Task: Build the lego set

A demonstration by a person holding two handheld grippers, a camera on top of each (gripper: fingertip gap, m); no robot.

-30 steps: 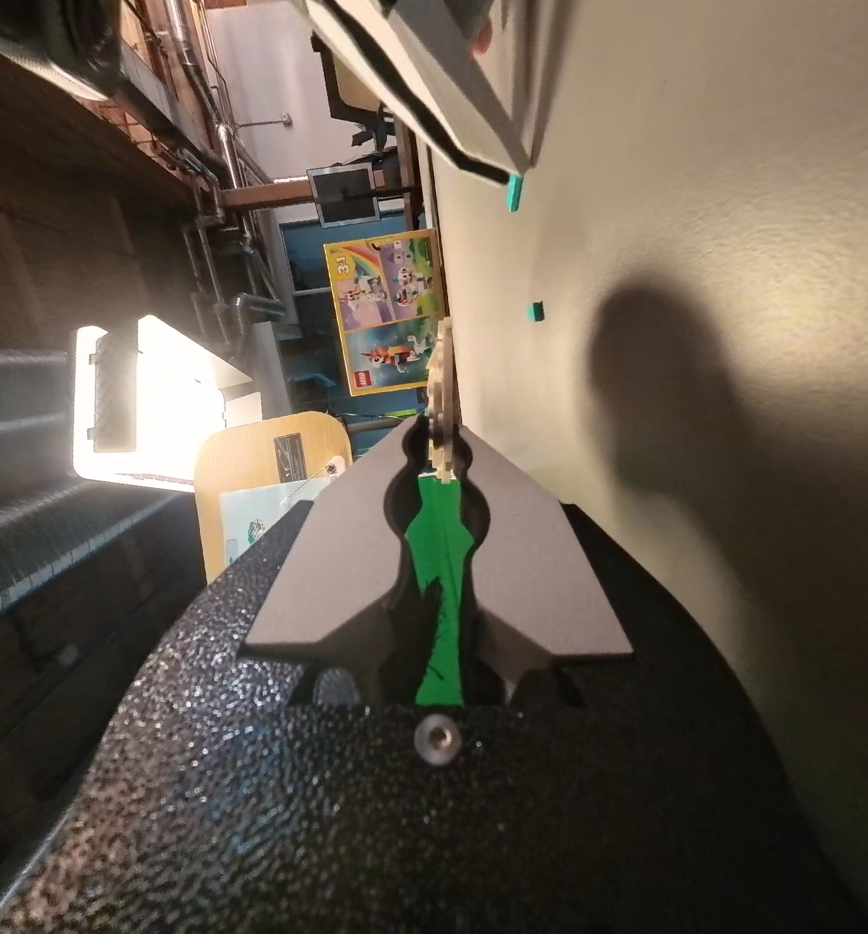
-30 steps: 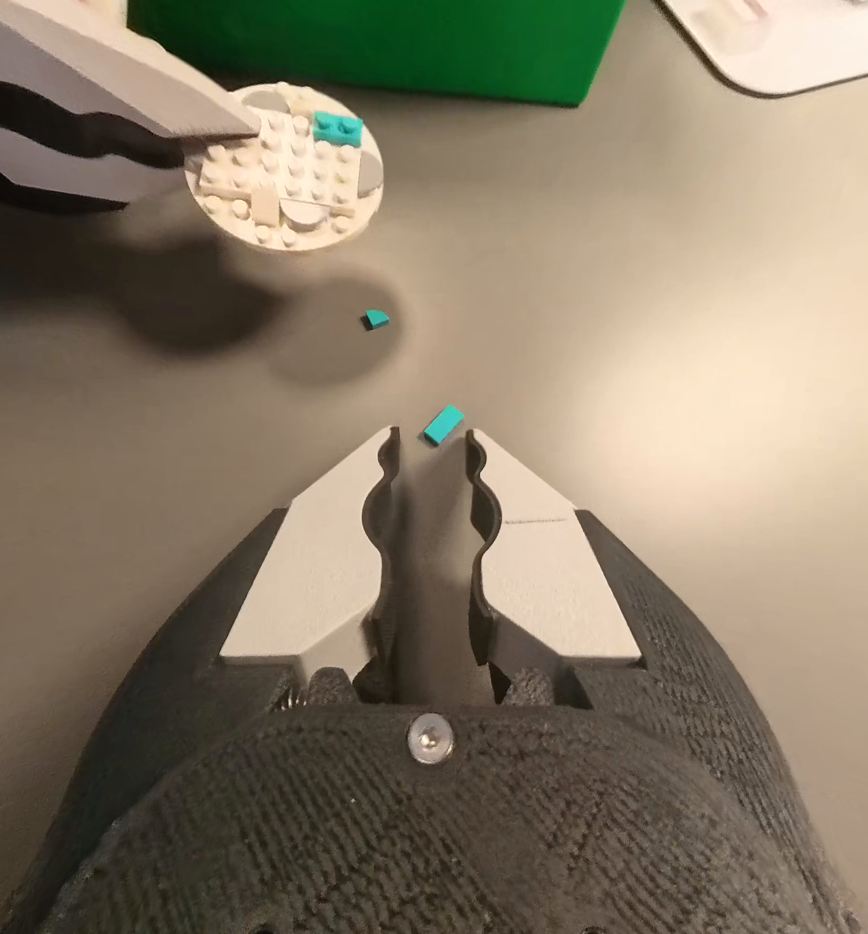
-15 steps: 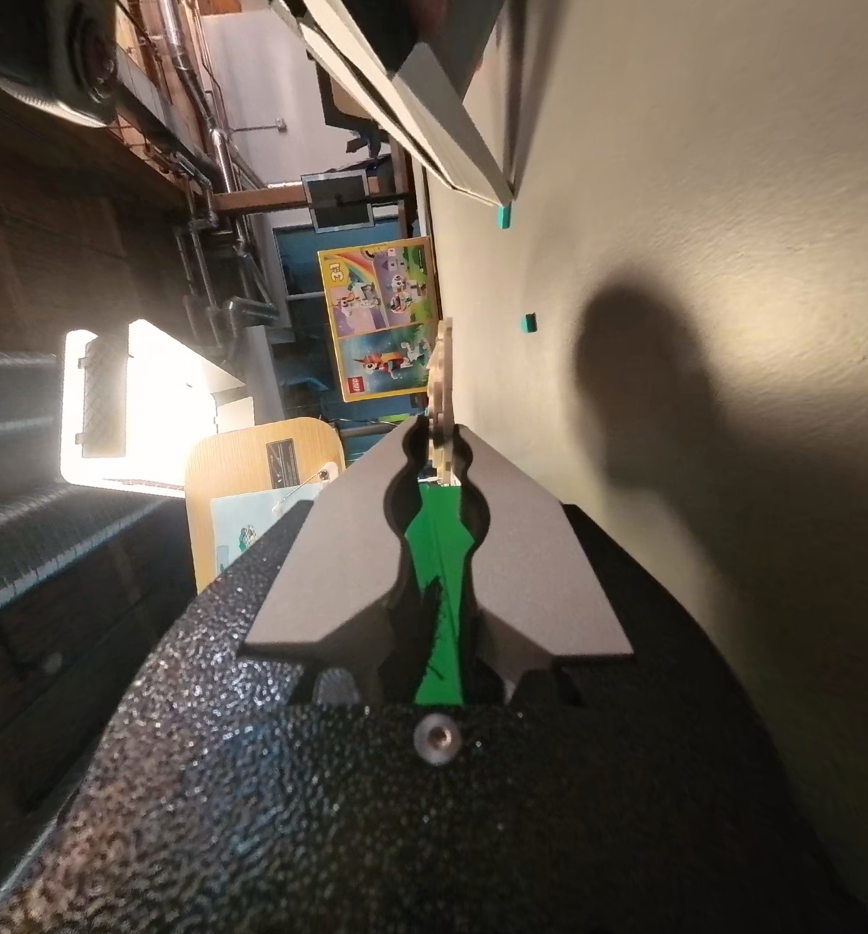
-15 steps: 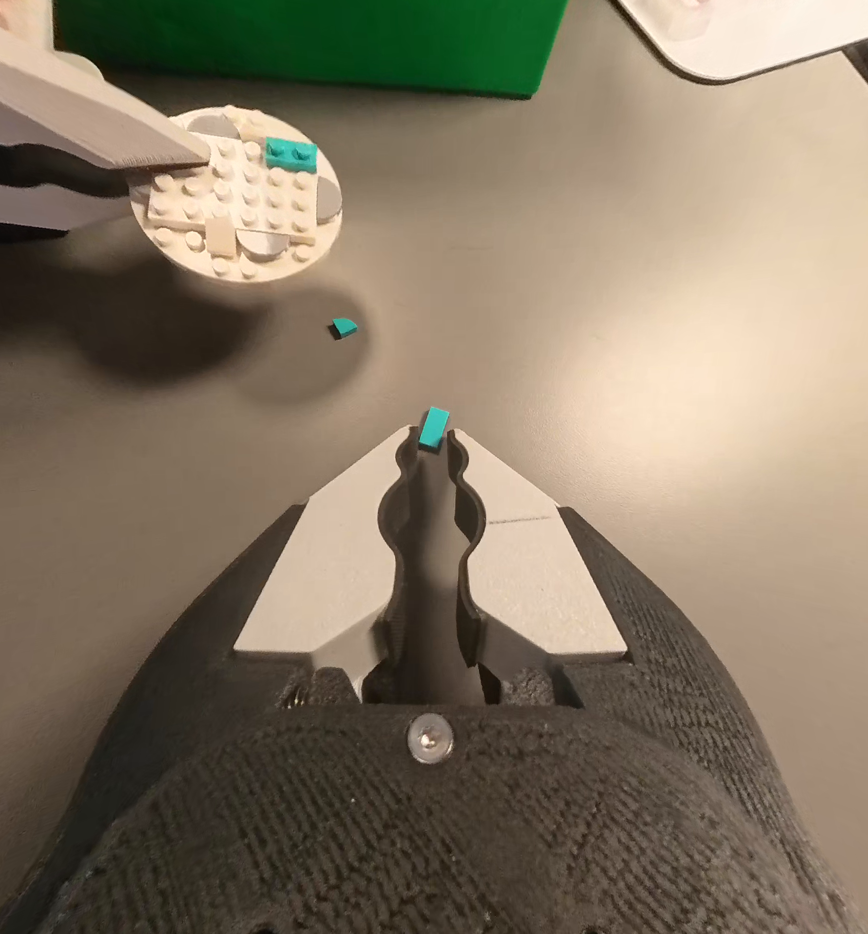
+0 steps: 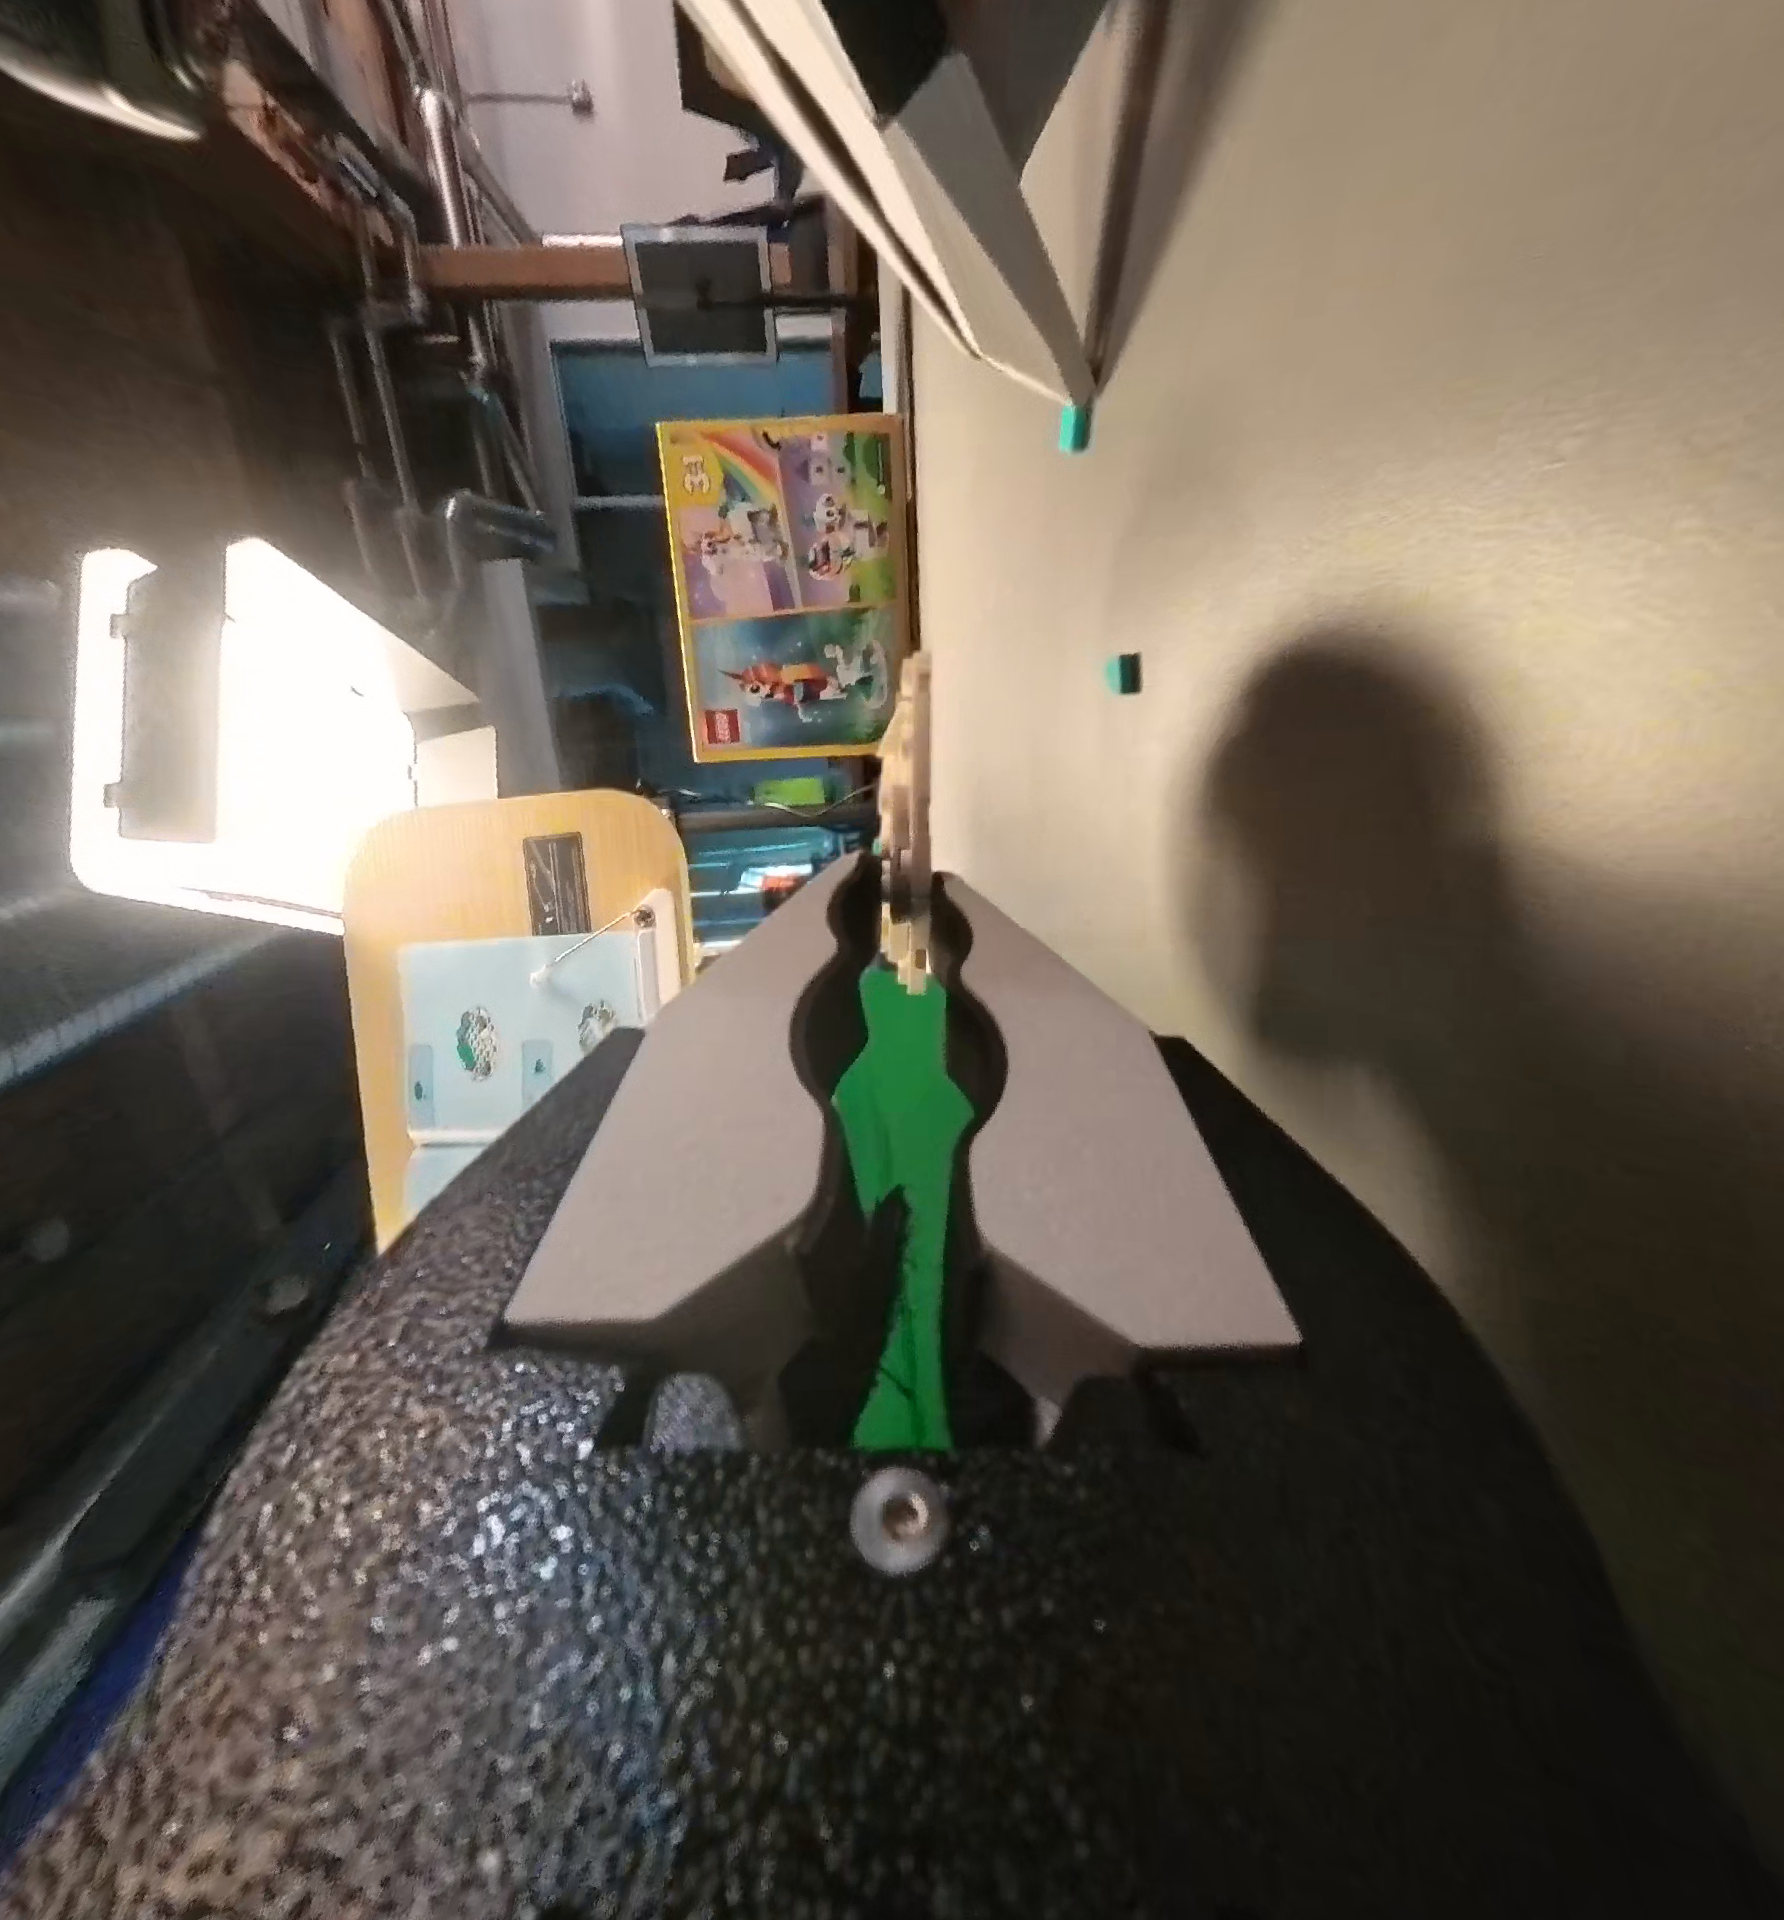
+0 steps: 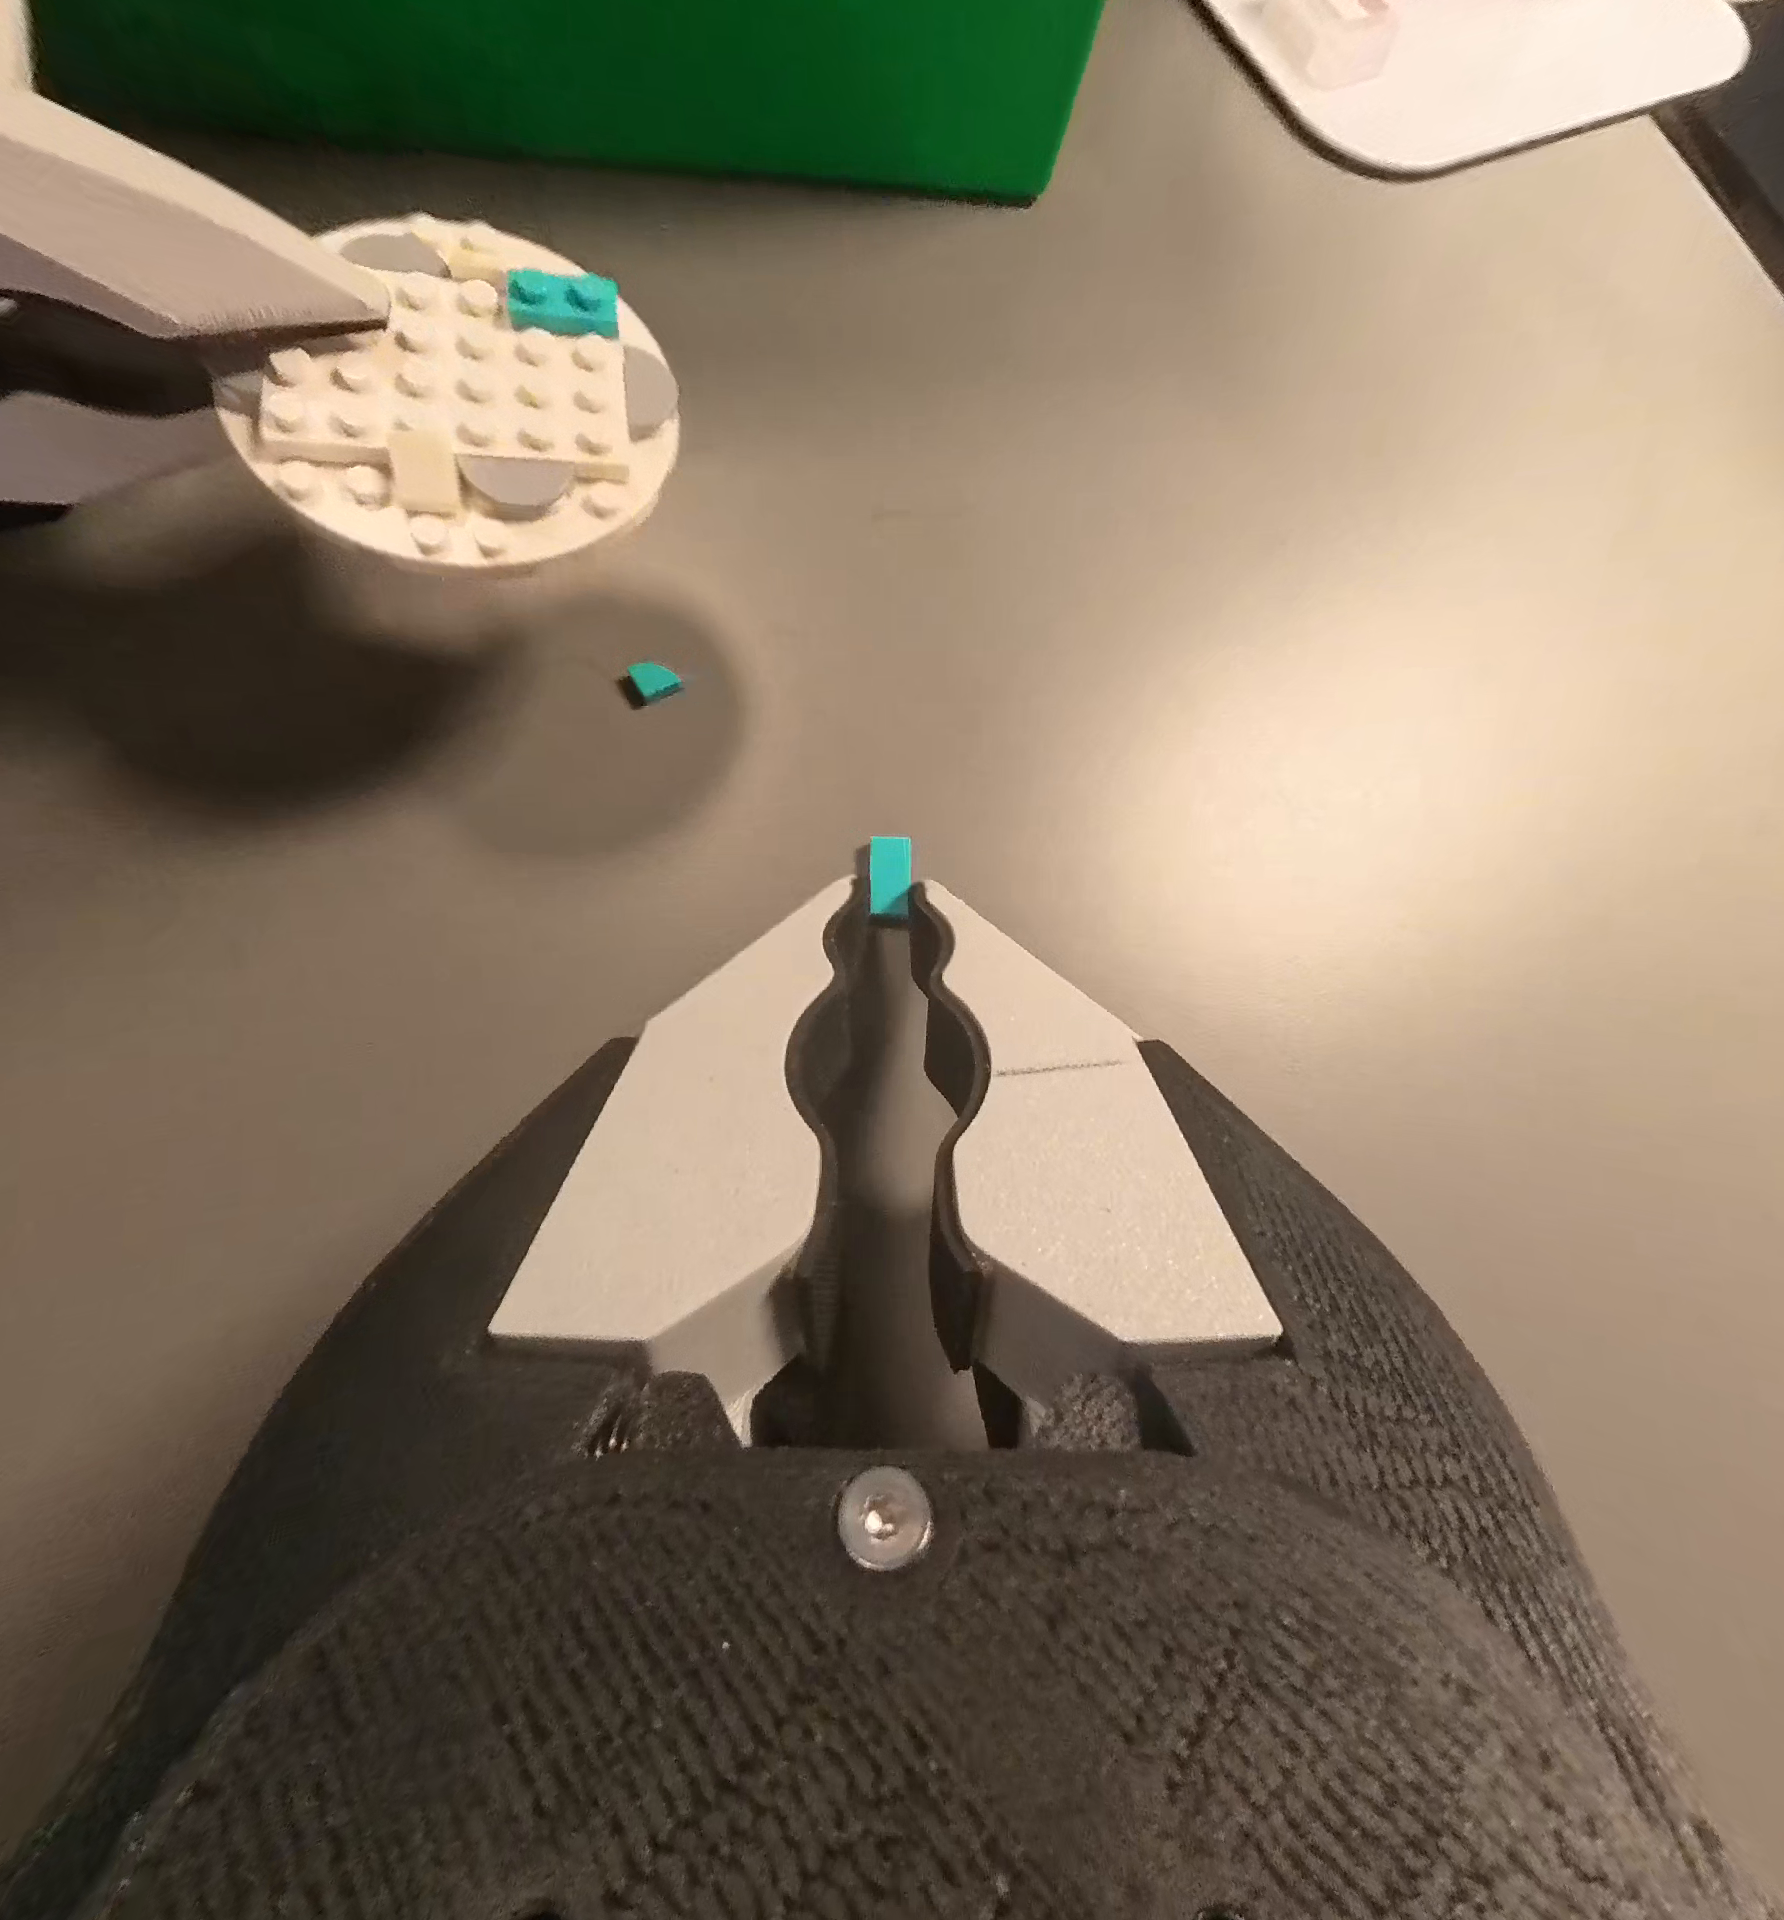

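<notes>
The right gripper has its jaws clamped on a small teal flat tile above the grey counter. At eleven o'clock lies a teal quarter-round piece; farther out the left gripper pinches the rim of the round white studded plate build, before a green box.

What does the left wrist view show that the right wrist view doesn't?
Only the left wrist view shows the set's box and the instruction booklet behind the table. Only the right shows the studded top of the round white build, its teal brick and the white tray. Both show the teal tile pinched in the right gripper and the loose teal quarter-round piece.
</notes>
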